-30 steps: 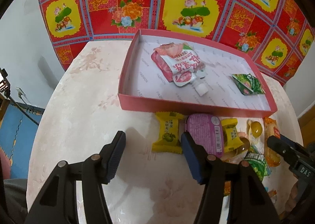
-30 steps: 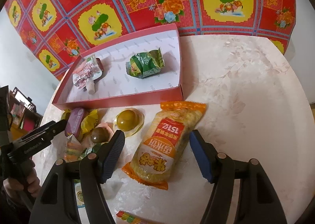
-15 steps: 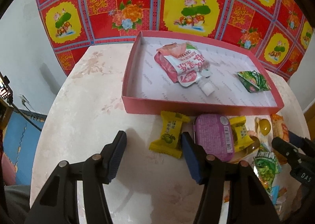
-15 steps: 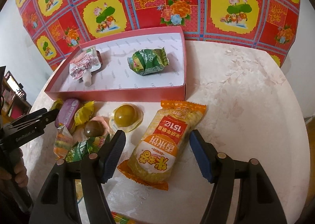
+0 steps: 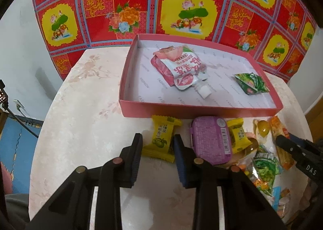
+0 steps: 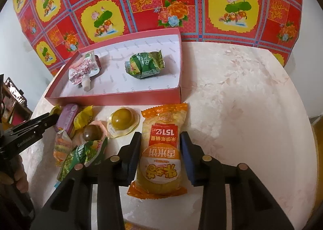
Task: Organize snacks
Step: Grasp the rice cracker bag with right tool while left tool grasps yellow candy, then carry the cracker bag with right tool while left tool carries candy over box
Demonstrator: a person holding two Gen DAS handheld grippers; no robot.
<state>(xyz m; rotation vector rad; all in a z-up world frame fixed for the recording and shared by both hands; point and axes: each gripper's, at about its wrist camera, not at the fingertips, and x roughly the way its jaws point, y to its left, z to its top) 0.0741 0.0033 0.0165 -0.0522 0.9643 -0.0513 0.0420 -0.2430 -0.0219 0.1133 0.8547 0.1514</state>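
Note:
A pink box [image 5: 201,109] [image 6: 113,98] on the table holds a pink drink pouch [image 5: 179,68] [image 6: 83,70] and a green packet [image 5: 252,83] [image 6: 144,64]. In front of it lie loose snacks. My left gripper [image 5: 158,146] has its jaws closed in around a yellow candy [image 5: 161,137]; a purple case [image 5: 211,141] [image 6: 67,117] lies right of it. My right gripper [image 6: 160,145] has its jaws closed against the sides of an orange rice-cracker pack [image 6: 161,149], which lies on the table.
Between the grippers lie a second yellow candy [image 5: 238,136], jelly cups [image 6: 122,122], a brown ball [image 6: 90,132] and green packets [image 6: 80,155]. A red patterned cloth [image 5: 141,7] hangs behind the round marbled table [image 6: 242,98].
Both grippers moved forward and closed in: the left around the yellow candy, the right around the orange rice-cracker pack. The snacks have not moved.

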